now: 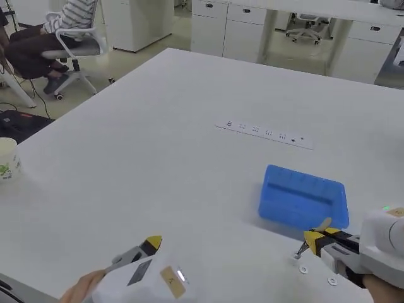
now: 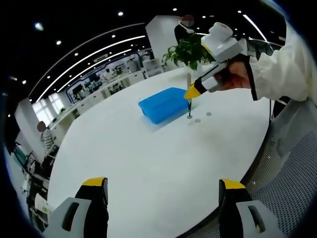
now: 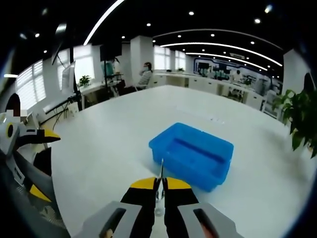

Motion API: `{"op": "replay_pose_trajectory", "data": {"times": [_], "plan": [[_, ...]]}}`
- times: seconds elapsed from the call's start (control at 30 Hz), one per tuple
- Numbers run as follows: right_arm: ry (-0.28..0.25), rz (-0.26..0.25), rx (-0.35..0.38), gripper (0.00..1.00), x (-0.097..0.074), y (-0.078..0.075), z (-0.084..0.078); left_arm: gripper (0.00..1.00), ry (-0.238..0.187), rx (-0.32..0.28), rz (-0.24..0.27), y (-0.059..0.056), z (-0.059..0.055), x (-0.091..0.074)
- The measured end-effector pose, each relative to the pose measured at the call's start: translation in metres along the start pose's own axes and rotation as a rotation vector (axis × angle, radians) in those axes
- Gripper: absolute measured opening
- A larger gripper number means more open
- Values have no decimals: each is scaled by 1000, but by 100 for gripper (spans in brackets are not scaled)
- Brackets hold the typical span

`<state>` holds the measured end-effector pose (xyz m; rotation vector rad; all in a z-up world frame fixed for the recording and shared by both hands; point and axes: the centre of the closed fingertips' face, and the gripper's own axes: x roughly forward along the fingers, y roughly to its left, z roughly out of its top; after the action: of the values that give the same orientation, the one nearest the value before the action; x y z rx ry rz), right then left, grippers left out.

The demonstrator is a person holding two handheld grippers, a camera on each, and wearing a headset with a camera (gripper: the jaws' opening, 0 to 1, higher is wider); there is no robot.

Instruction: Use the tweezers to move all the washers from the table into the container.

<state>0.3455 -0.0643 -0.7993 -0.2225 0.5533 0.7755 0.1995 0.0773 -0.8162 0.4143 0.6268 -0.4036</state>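
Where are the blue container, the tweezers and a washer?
blue container (image 1: 297, 214): head view, near wall.
tweezers (image 2: 189, 106): left gripper view, lower shaft.
washer (image 1: 303, 270): head view, its ring.

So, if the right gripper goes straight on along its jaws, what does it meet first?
Most likely the near wall of the blue container, touched first by the tweezers held in the right gripper; depth is unclear.

An open-plan office. From the head view, a swivel chair (image 1: 72, 47) stands at eleven o'clock and white drawer cabinets (image 1: 227, 28) at twelve, beyond a white table (image 1: 158, 158) with a built-in socket strip (image 1: 265, 134).
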Motion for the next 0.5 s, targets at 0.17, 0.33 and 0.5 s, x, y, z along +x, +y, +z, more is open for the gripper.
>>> {"op": "replay_pose_trajectory", "data": {"times": [0.17, 0.33, 0.5], "plan": [[-15, -8, -5, 1, -5, -5, 10, 94, -4, -2, -2, 0, 1, 0], [-37, -12, -22, 1, -7, -10, 22, 94, -2, -1, -6, -1, 0, 0], [-59, -16, -32, 1, -6, -14, 35, 94, 1, 2, -7, -1, 0, 1]]}}
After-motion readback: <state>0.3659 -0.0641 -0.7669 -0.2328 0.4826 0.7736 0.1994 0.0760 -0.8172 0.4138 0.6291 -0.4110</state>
